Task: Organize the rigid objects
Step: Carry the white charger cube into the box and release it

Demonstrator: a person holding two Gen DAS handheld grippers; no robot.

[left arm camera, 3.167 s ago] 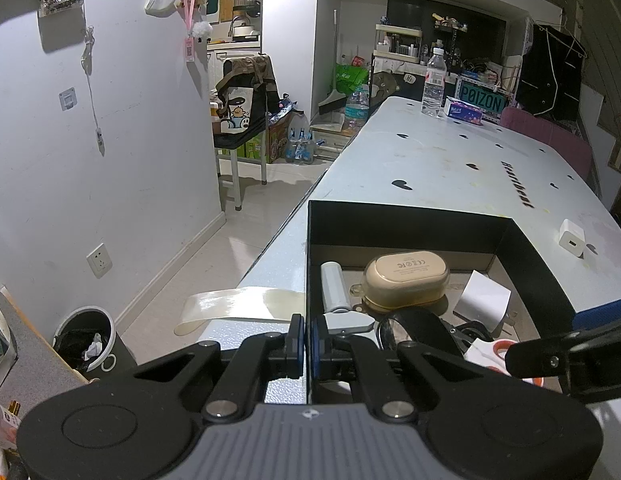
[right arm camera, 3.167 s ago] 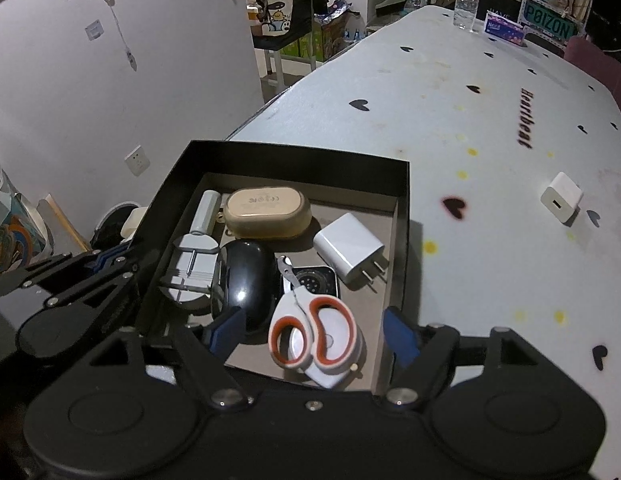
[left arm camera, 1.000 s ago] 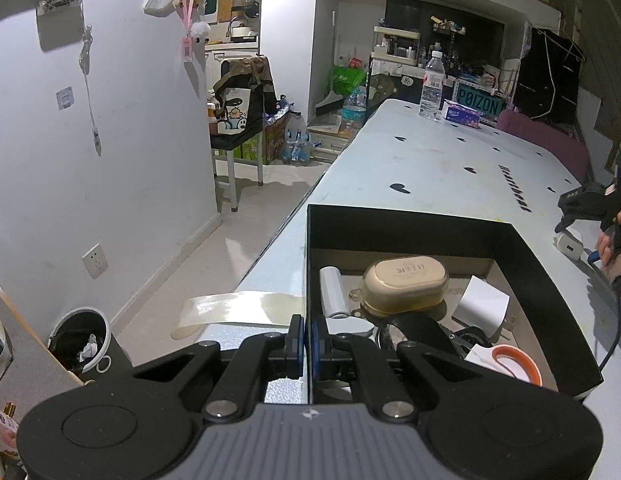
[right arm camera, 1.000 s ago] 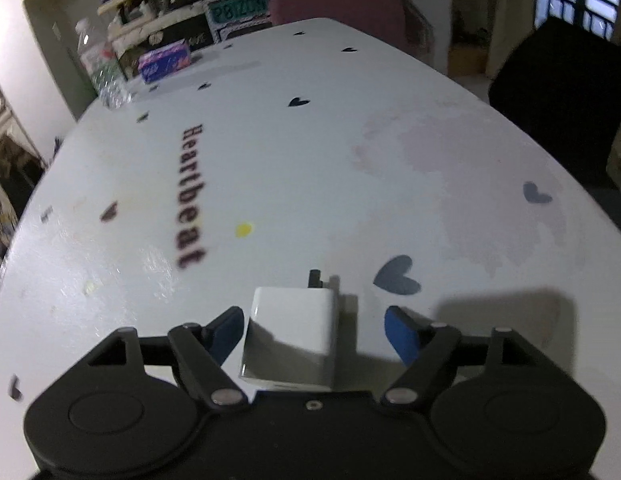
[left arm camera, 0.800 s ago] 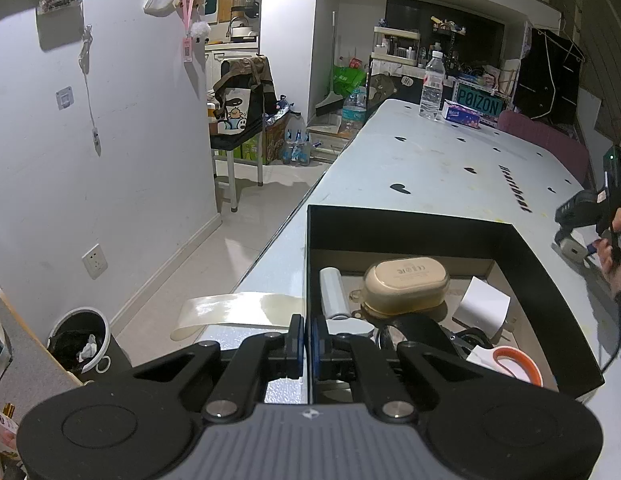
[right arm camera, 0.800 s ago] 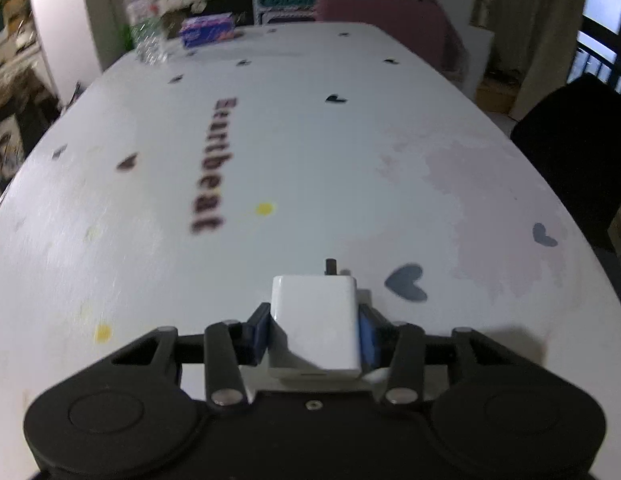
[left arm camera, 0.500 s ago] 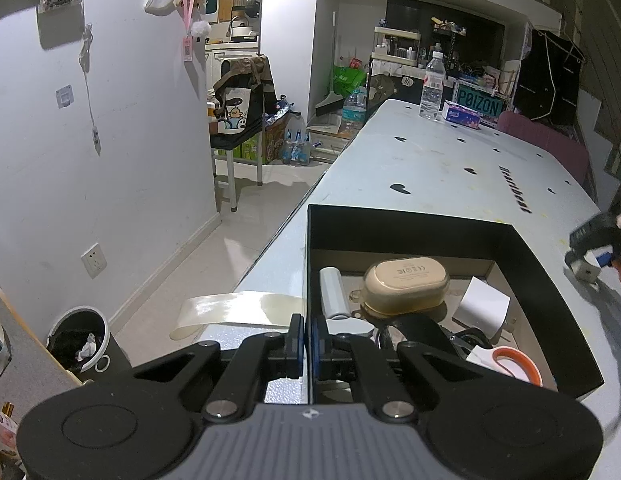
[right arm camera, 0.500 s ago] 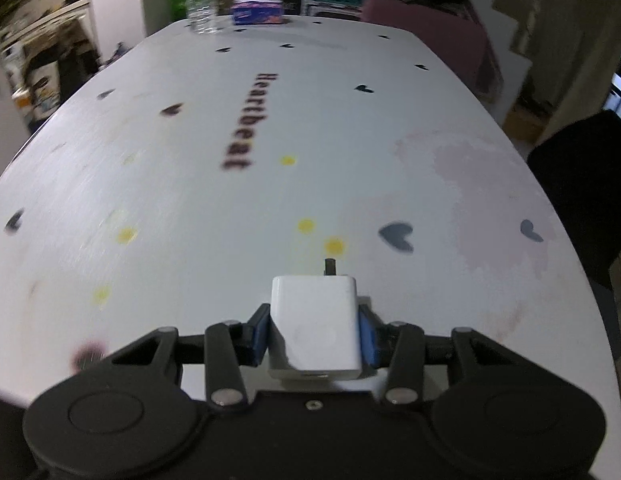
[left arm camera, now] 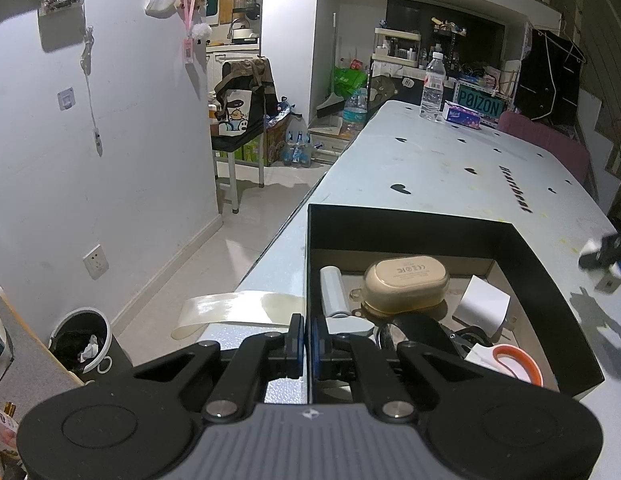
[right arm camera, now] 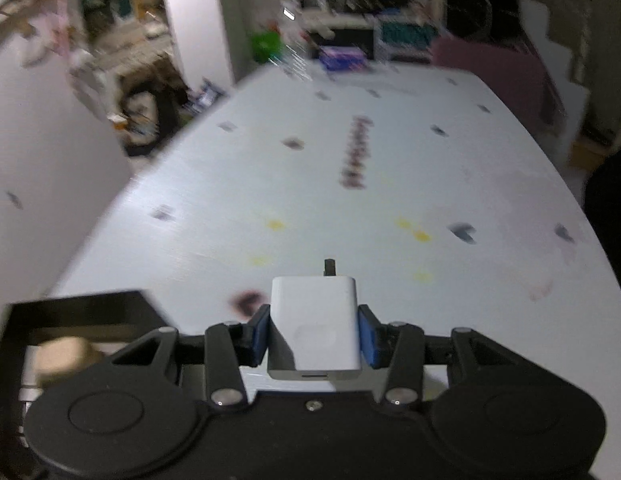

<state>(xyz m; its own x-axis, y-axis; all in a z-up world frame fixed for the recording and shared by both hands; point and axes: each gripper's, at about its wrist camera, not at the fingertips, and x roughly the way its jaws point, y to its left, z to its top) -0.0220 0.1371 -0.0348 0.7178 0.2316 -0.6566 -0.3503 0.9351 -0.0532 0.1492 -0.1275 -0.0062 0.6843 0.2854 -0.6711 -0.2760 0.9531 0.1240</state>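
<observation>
the right tongs (right arm camera: 313,336) are clenched on a white charger block (right arm camera: 314,320), its blue pads pressing the block's two sides; the block sits squarely between the fingers, lifted clear of the white desk (right arm camera: 350,184), with a dark prong poking out of its far end. the left tongs (left arm camera: 305,340) are closed flat on the near wall of the black box (left arm camera: 410,224), pinching its edge. inside the box lie a beige oval case (left arm camera: 406,282), a second white charger (left arm camera: 484,304), a small white cylinder (left arm camera: 332,292) and orange-handled scissors (left arm camera: 516,364) (partly hidden). the right wrist view is blurred, with the box at its lower left.
</observation>
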